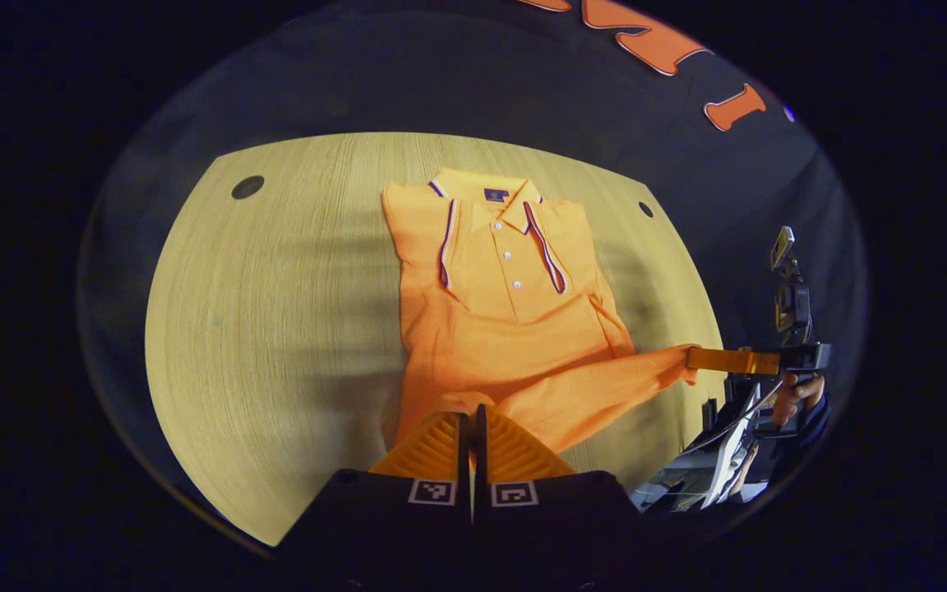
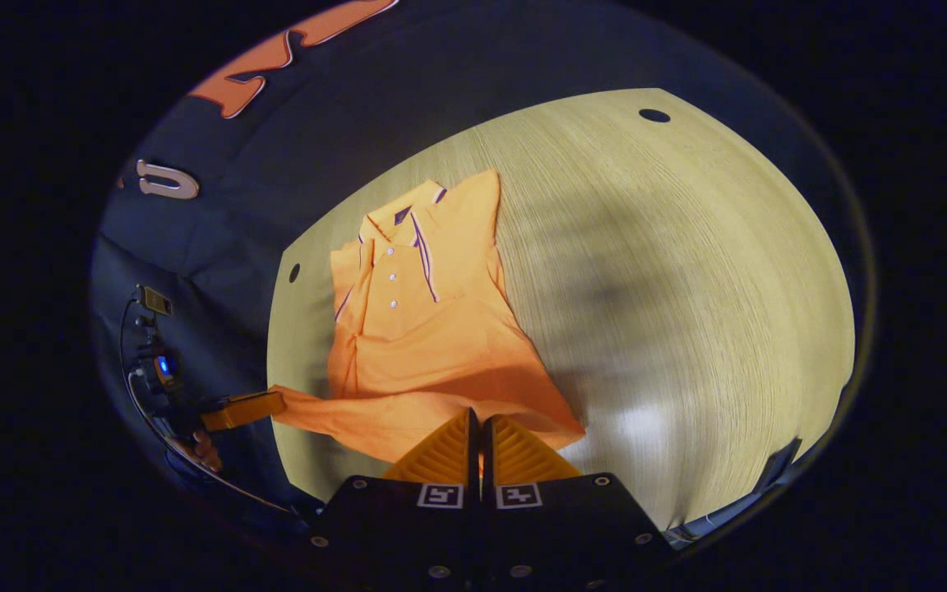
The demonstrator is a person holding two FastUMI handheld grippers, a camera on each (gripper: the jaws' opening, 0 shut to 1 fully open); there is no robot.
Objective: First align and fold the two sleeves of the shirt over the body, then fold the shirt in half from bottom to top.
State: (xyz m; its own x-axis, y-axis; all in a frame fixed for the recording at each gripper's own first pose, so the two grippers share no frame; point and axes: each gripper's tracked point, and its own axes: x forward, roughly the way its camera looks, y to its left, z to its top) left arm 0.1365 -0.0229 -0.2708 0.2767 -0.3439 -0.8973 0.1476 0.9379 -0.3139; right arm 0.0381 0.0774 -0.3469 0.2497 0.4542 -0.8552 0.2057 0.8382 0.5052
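Shirt (image 1: 506, 329) lies face up on the wooden table (image 1: 276, 329), collar at twelve o'clock in the left gripper view, sleeves apparently already folded in over the body. Both grippers are on the bottom hem now. The left gripper (image 1: 472, 419) at six o'clock has its fingers pressed together with fabric pinched between them. Over at three o'clock, the right gripper (image 1: 699, 360) has the other hem corner and is pulling it taut off the table edge. In the right gripper view, the right gripper (image 2: 480, 423) also looks clamped on cloth, with the left gripper (image 2: 272, 403) at nine o'clock. Looks like the bottom-to-top fold. Best bet: lift both corners level, keep the hem stretched, carry it toward the collar (image 1: 490, 193) together.
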